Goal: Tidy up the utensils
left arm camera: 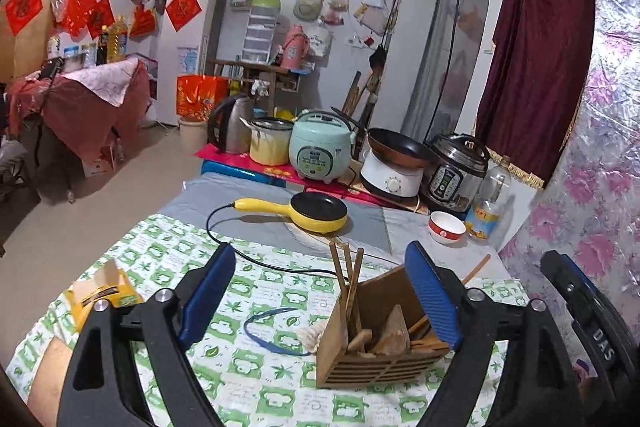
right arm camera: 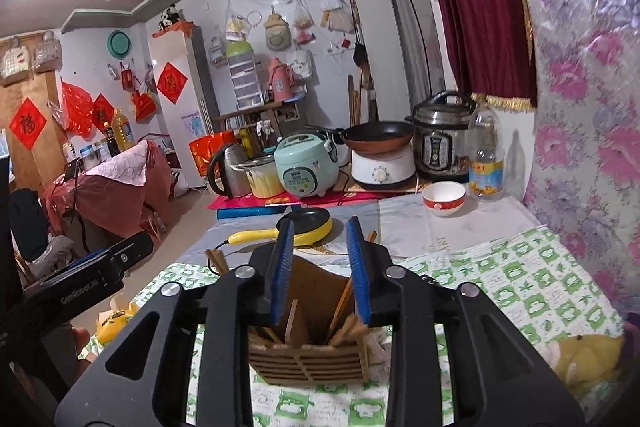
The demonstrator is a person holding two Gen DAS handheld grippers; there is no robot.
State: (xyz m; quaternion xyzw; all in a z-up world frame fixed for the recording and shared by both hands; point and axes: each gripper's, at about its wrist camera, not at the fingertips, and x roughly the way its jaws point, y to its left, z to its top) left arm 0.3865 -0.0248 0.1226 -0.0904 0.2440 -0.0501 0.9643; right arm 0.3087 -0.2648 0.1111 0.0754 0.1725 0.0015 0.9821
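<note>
A slatted wooden utensil holder (left arm camera: pixel 376 367) stands on the green-and-white checked cloth (left arm camera: pixel 192 259). It holds upright chopsticks (left arm camera: pixel 348 275) and wooden spatulas (left arm camera: pixel 396 327). My left gripper (left arm camera: pixel 320 255) is open wide just short of the holder, and its right finger (left arm camera: pixel 430 291) overlaps the holder's right side in the picture. Nothing is between its pads. In the right wrist view the holder (right arm camera: pixel 308 363) sits directly below my right gripper (right arm camera: pixel 319 223), whose jaws stand a little apart and grip nothing. A chopstick (right arm camera: pixel 340 303) leans near its right finger.
A yellow electric frying pan (left arm camera: pixel 318 213) with its black cord lies beyond the holder. A red-and-white bowl (left arm camera: pixel 446 227) and a bottle (left arm camera: pixel 490 203) are at the back right, with cookers behind. Also on the cloth are a blue loop (left arm camera: pixel 256 331), a yellow box (left arm camera: pixel 100 299) and a plush toy (right arm camera: pixel 584 359).
</note>
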